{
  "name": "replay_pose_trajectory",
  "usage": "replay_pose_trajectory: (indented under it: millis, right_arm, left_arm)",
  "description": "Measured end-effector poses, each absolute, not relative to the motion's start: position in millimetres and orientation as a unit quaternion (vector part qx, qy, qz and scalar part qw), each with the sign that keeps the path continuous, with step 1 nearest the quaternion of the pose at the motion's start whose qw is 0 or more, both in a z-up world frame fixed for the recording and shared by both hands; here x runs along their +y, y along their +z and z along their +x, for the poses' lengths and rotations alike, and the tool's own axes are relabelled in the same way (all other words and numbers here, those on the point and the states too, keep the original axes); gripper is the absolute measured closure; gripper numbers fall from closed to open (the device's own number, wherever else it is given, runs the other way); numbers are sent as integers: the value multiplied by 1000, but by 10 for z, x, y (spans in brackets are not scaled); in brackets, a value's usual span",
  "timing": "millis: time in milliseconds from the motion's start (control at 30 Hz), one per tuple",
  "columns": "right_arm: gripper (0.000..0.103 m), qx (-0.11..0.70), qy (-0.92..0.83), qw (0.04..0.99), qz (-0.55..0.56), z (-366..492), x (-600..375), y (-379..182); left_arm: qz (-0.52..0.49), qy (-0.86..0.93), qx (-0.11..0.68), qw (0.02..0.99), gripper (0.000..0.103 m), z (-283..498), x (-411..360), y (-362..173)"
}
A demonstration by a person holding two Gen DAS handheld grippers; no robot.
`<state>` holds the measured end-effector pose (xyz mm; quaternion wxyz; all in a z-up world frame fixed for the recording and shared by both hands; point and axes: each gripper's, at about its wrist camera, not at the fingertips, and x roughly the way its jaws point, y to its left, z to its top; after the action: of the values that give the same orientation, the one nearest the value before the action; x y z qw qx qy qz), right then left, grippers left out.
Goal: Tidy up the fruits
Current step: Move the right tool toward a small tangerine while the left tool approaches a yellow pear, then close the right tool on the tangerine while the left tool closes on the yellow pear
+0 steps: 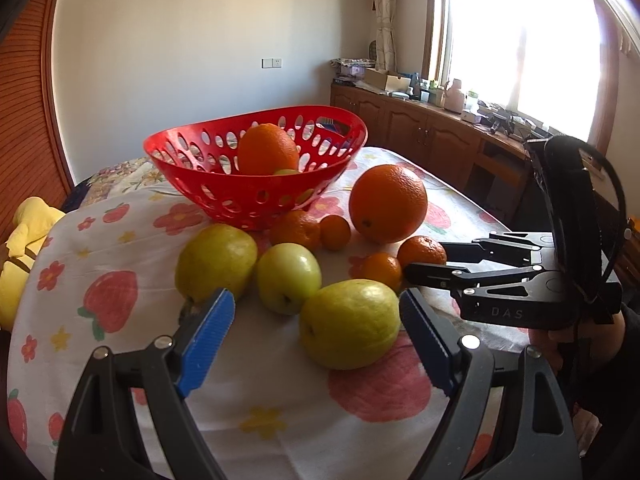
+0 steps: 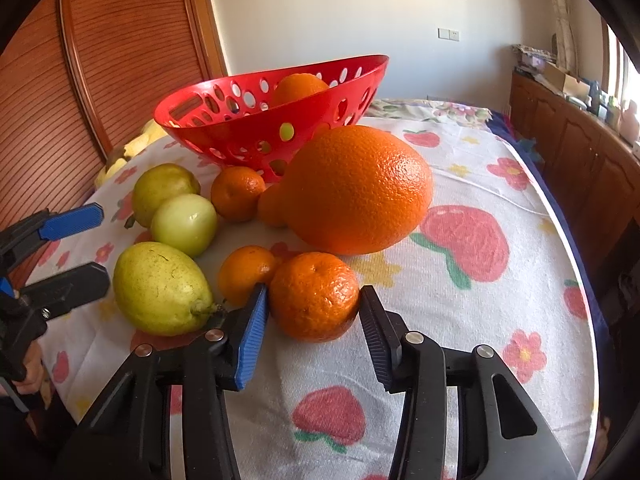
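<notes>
- A mandarin (image 2: 314,296) with glossy, dimpled peel sits on the tabletop (image 2: 500,320) between the ribbed pads of the right tool (image 2: 312,308); the blue pad (image 2: 252,336) touches its left side and the black-backed pad meets its right, so the tool grips it.
- A smaller mandarin (image 2: 244,274) touches it on the left, just behind the blue pad.
- A large orange (image 2: 356,190), pebbled and round, lies just behind, near the red basket (image 2: 224,128).
- The basket is smooth plastic, oval, pierced with oval holes; another orange (image 2: 298,86) rests inside it, and something green shows through one hole.
- Two more mandarins lie at the basket's foot (image 1: 296,230).
- A yellow-green pear (image 1: 348,324) with speckled skin lies between the blue pads of the left tool (image 1: 316,328), which stands wide open, touching nothing.
- A smooth green apple (image 1: 288,278) and a second pear (image 1: 216,260) lie beside it.
- The letters "DAS" are moulded on the right tool's black body (image 1: 508,312).
- The tabletop wears a woven white cloth printed with strawberries, flowers and stars.
- A yellow soft toy (image 1: 24,248) sits at the left edge.
- Wooden cabinets (image 1: 420,128) run under a bright window.
</notes>
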<state>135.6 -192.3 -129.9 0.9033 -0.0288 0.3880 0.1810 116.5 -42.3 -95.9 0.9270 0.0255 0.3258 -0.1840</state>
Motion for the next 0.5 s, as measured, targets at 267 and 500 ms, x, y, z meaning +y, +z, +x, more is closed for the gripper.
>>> replay_pose_trajectory:
  millis: [267, 500]
  right_arm:
    - [57, 378, 179, 908, -26, 1331, -1940, -1281]
    - [57, 377, 176, 909, -21, 1324, -1949, -1276]
  left_arm:
    - [34, -189, 337, 921, 18, 1221, -538, -1042]
    - [24, -189, 363, 912, 18, 1316, -578, -1174]
